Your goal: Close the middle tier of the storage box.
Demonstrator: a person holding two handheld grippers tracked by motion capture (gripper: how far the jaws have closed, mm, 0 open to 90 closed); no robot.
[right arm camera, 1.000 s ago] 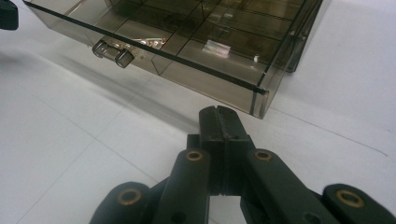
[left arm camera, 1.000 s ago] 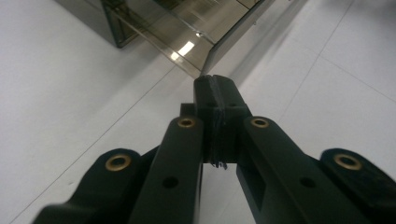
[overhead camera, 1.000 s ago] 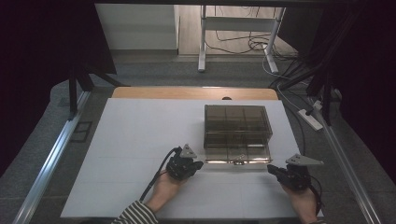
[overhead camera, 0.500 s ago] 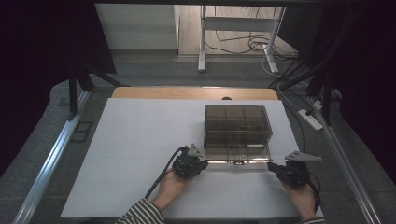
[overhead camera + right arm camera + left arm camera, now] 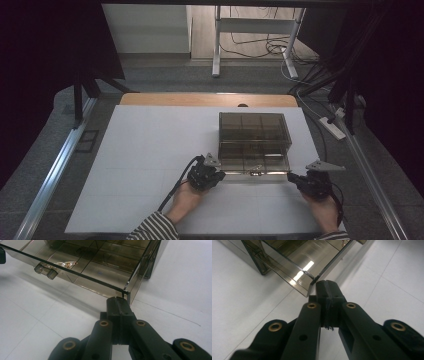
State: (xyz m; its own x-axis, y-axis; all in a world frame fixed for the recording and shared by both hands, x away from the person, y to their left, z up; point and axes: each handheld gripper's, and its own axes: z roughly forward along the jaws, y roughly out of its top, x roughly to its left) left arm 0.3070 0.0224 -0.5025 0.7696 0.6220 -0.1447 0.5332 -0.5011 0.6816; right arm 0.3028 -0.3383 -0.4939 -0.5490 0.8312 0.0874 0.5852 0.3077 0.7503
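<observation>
We saw a smoky compartment box (image 5: 254,142) on the white table (image 5: 150,150), right of centre. The left gripper (image 5: 327,286) and right gripper (image 5: 119,301), jaws pressed together and empty, met its near corners.

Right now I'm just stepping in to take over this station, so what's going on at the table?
A person holds a gripper in each hand at the near edge of a smoky clear box with compartments, on the white table. The left gripper is at the box's near left corner, the right gripper at its near right corner. Both have their jaws shut, tips right at the lid's corners. The latch sits on the front edge between them.
</observation>
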